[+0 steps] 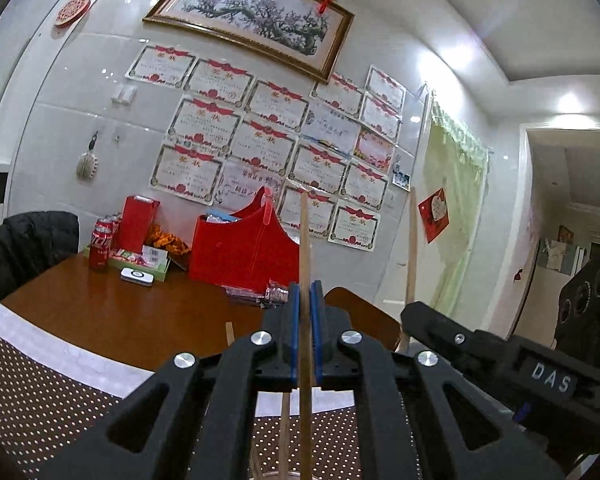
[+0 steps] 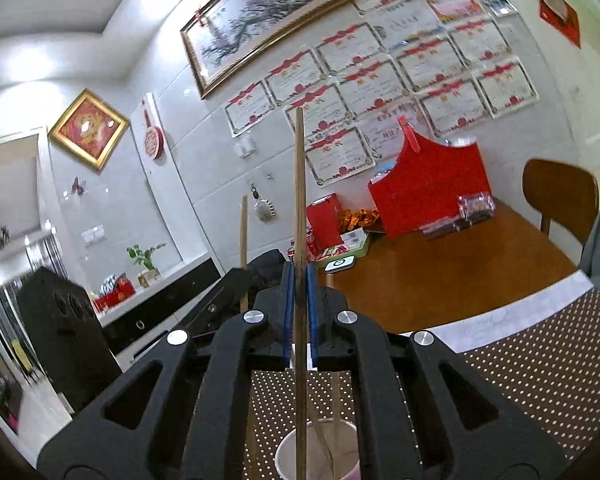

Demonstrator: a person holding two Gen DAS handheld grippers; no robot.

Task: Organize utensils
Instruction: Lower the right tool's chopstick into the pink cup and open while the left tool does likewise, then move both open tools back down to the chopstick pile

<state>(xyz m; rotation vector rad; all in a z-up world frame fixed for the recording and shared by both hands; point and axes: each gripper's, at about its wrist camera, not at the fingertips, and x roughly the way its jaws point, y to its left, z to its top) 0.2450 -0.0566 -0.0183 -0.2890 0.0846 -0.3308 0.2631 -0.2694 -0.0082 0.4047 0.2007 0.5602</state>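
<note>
2 grippers each pinch 1 upright chopstick: the left gripper (image 1: pixel 305 292) clamps its chopstick (image 1: pixel 305 240), and the right gripper (image 2: pixel 300 276) clamps another chopstick (image 2: pixel 299 184). At 6 o'clock beneath the right one, a paper cup (image 2: pixel 320 452) holding more sticks stands on the dotted mat (image 2: pixel 540 360).

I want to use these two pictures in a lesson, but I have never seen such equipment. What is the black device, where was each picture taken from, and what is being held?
These are two hand-held grippers, each with a camera looking forward along its jaws. One picture is from the left gripper, the other from the right gripper. Each has its jaws shut on an upright wooden chopstick. Below stands a paper cup holding more sticks, on a dotted mat. Further back on the brown table are a red bag and a red can.
</note>
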